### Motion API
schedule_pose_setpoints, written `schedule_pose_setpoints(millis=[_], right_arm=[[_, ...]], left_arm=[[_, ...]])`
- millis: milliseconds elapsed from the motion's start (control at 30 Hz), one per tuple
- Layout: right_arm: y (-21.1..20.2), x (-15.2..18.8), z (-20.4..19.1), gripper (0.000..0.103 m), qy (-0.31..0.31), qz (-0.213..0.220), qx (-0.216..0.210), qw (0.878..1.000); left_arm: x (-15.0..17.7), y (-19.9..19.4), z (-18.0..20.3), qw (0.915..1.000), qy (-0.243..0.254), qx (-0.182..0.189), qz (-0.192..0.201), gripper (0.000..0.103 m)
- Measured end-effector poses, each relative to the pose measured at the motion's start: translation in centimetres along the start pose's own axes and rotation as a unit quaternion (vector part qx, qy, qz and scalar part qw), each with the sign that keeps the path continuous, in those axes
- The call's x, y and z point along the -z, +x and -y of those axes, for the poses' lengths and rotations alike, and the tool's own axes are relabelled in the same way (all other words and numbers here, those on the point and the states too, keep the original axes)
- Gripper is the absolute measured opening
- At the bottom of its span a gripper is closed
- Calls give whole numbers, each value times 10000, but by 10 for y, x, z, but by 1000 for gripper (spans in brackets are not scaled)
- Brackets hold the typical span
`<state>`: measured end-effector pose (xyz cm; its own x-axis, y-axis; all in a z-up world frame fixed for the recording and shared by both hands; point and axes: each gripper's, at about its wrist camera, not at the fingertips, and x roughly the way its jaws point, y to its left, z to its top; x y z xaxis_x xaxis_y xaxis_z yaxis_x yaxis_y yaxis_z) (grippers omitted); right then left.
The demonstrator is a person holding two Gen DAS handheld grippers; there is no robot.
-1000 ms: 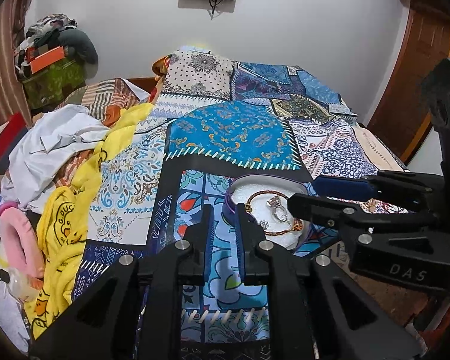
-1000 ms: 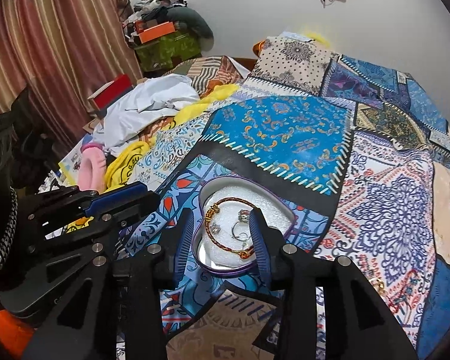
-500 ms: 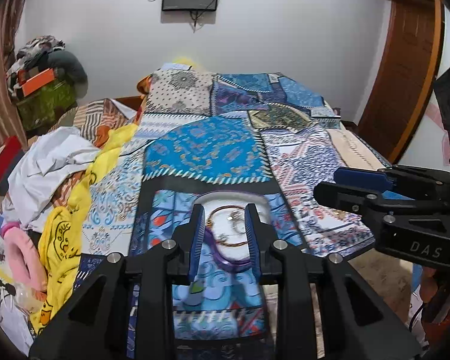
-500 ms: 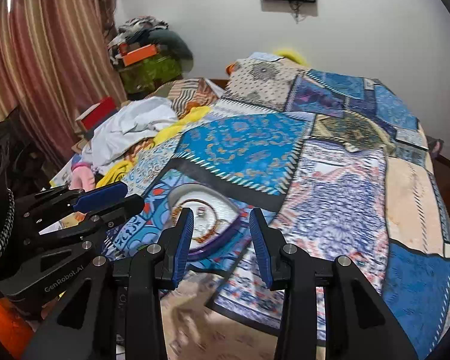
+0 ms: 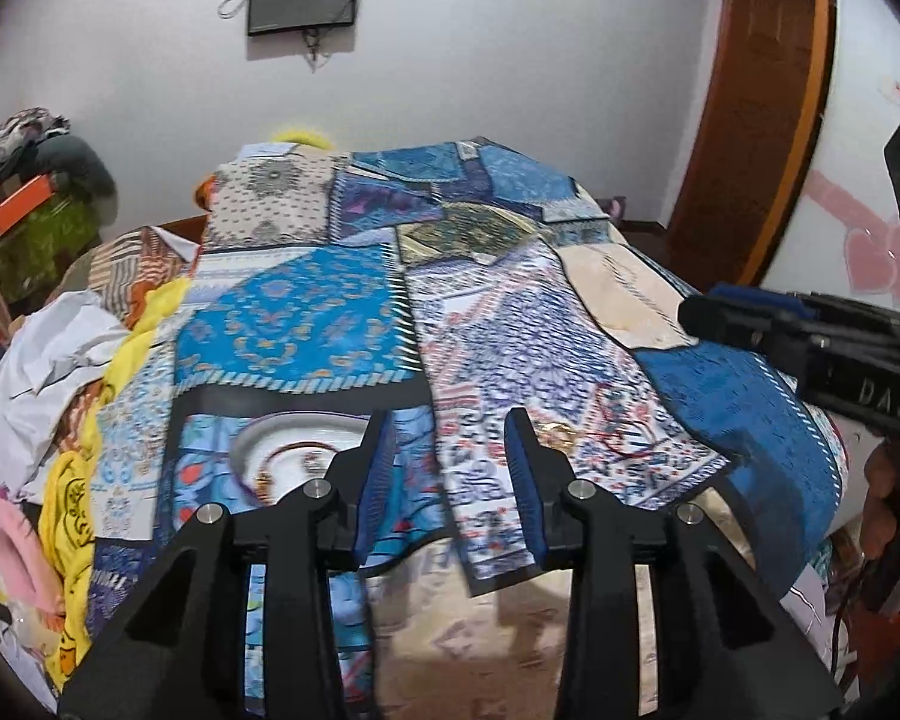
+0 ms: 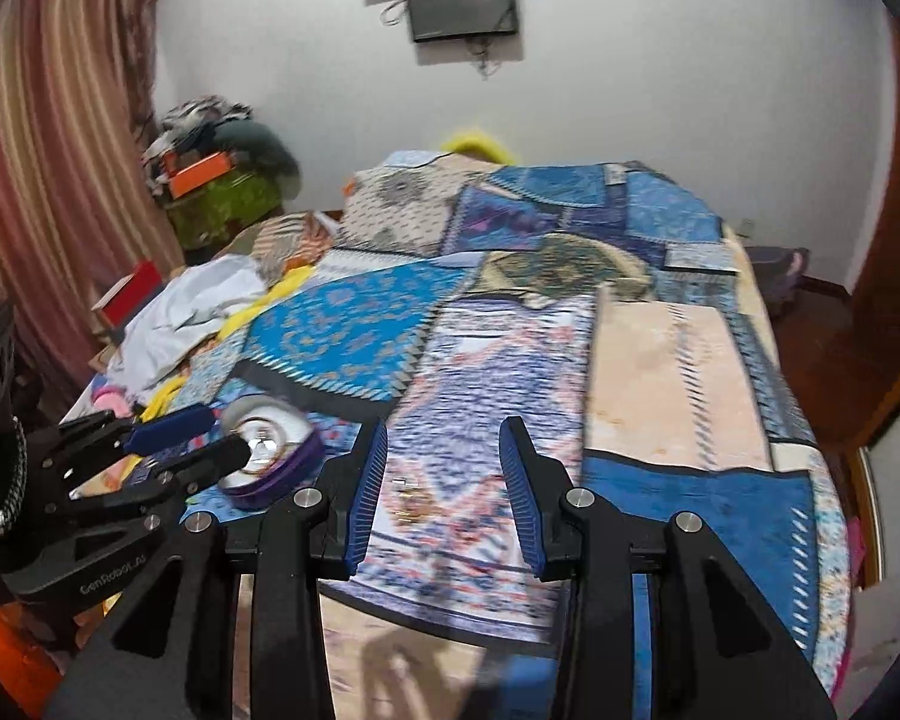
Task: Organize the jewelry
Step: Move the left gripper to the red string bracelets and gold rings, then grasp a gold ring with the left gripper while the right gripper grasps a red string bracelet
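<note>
A round tin (image 5: 282, 450) with a purple rim and white inside lies on the patchwork bedspread (image 5: 306, 324), holding a gold-and-red bracelet and silver pieces. My left gripper (image 5: 450, 462) hovers to its right, its jaws opening with nothing between them. A gold ring (image 5: 557, 434) and a thin red cord (image 5: 627, 441) lie on the quilt just beyond its right finger. My right gripper (image 6: 444, 474) stands open and empty above a small gold piece (image 6: 408, 491) on the quilt. From the right wrist, the tin (image 6: 276, 429) sits partly behind the left gripper (image 6: 222, 433).
White, yellow and pink clothes (image 5: 60, 372) are heaped along the bed's left side. Boxes and bags (image 6: 216, 180) are stacked by the curtain (image 6: 48, 180). A wooden door (image 5: 756, 102) stands at the right. A screen (image 6: 462, 0) hangs on the far wall.
Both grippers swung right and rose, so the tin slid from between the fingers to their left. The left jaws went from nearly shut to apart. The right jaws kept their gap.
</note>
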<state>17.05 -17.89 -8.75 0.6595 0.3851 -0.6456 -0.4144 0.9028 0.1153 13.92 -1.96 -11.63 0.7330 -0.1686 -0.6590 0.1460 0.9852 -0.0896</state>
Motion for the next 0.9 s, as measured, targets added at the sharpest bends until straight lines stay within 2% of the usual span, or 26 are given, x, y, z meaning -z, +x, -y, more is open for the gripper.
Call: schedule_pose_setpoints(millis=[267,667,900], right_arm=[[-2,18,40,36,374,-145,205,9990],[23,43,64,36,618,-624,100,9961],[32,47,68,36,698,-739,28,9948]], left_arm=[[3,26,29,9992,190,200,-294,37],[22,72,45,9946,220,470,-896,36],[19,82,50,9943,236,623,-837,11]])
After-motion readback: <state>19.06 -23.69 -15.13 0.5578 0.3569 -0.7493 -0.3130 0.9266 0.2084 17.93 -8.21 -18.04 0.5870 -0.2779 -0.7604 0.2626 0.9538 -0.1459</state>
